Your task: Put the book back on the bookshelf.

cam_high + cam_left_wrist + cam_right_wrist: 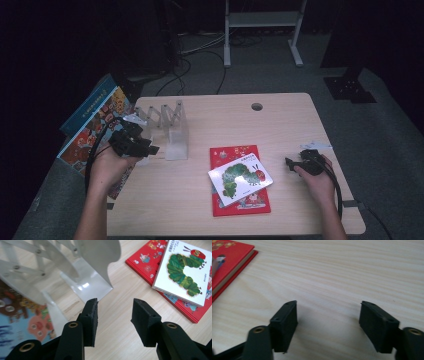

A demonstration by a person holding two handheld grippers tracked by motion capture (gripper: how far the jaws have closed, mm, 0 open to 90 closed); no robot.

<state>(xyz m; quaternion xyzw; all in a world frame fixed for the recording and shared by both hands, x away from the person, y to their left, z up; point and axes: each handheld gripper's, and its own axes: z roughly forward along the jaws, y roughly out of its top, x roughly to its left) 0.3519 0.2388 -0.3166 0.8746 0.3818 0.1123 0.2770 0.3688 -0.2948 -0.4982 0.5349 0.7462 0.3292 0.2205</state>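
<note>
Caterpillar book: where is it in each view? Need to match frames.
High view: caterpillar book at centre-right, lying on the red book.
Left gripper view: upper right, on the red book.
Right gripper view: not identifiable.
Shared landmark: the red book, top left there.

Both forearms showing bare, no sleeves. Left gripper [152,149] & right gripper [288,162] looking all black, w/ blocky flat pads [90,321] and brass-ringed holes gleaming on the jaw arms. Black cable [92,152] looping off each gripper.
</note>
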